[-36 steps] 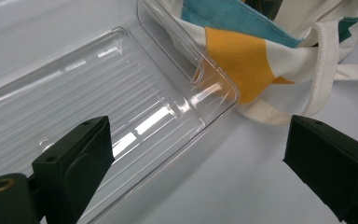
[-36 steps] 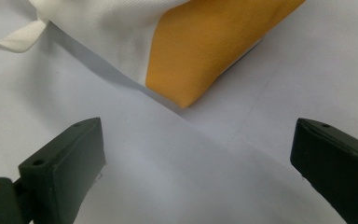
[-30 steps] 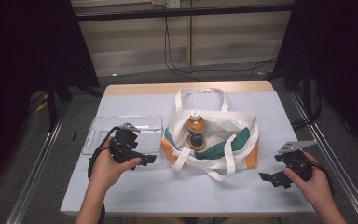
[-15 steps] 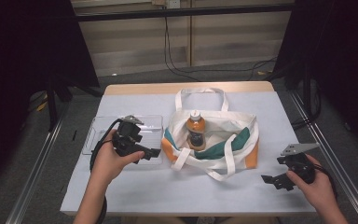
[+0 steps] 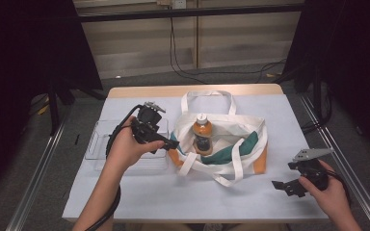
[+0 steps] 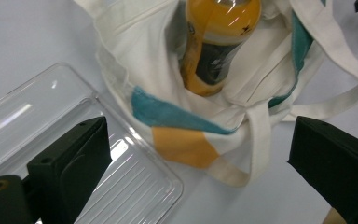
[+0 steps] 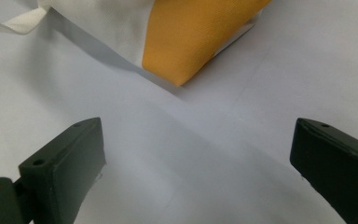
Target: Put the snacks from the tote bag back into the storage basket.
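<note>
From the high view, your left gripper (image 5: 166, 143) hangs above the clear plastic tray (image 5: 101, 139), at the left edge of the tote bag (image 5: 238, 130), its jaws pointing right toward the bag. The bag lies open in the middle of the table (image 5: 139, 197), and an orange bottle (image 5: 202, 131) stands in its mouth, near the left side. Your right gripper (image 5: 289, 186) sits low at the near right corner of the table, well apart from the bag, jaws pointing left.

In the left gripper view, your jaws are spread wide with nothing between them. Beyond them lies the tote bag (image 6: 168, 116) with its teal and orange patches, the bottle (image 6: 216, 42) leaning inside it at the far side. The tray (image 6: 135, 186) lies at the left, touching the bag's edge.

In the right gripper view, your jaws are also spread wide and empty over the bare table (image 7: 205, 154). The orange corner of the bag (image 7: 191, 37) lies ahead, clear of them.
</note>
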Available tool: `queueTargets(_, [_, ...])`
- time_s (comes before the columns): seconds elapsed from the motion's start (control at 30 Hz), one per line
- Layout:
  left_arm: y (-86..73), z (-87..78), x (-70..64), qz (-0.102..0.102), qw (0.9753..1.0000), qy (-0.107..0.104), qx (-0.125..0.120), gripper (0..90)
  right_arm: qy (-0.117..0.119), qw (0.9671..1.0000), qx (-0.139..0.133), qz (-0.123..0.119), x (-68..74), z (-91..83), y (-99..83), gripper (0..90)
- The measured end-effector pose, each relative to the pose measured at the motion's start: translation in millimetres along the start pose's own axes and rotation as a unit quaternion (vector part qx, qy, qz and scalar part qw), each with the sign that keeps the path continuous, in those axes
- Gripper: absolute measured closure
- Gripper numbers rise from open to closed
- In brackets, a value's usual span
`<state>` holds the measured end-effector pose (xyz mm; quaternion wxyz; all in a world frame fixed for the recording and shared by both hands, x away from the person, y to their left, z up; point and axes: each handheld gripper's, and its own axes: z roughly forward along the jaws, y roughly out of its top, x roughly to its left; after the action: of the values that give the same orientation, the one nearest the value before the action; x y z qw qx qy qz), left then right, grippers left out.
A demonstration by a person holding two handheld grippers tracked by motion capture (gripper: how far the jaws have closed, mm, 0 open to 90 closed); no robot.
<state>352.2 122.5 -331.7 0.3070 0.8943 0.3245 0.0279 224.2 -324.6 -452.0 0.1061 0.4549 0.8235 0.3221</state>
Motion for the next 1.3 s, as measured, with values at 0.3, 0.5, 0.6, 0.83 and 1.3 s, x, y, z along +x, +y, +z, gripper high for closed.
queueTargets(0.3, [22.7, 15.1, -4.2, 0.007, 0.9998, -0.014, 0.012, 3.7, -0.001, 1.0000, -0.003, -0.004, -0.5, -1.7, -0.3, 2.6])
queueTargets(0.5, [35.7, 23.4, -2.7, 0.006, 0.9994, -0.008, 0.032, 7.1, -0.004, 1.0000, -0.007, -0.005, -1.0, -2.7, -0.2, 2.6])
queueTargets(0.6, [42.2, 26.1, -2.4, 0.005, 0.9994, -0.004, 0.033, 9.2, -0.005, 0.9999, -0.007, -0.006, -1.1, -3.3, 0.1, 2.6])
queueTargets(0.83, [56.4, 32.0, -2.0, 0.007, 0.9986, 0.000, 0.052, 13.8, -0.006, 0.9999, -0.010, -0.007, -1.7, -3.9, 0.3, 2.6])
queueTargets(1.3, [83.0, 40.9, -11.1, 0.016, 0.9982, -0.015, 0.055, 34.7, -0.005, 0.9999, -0.010, -0.005, -3.2, -4.9, -0.1, 2.7])
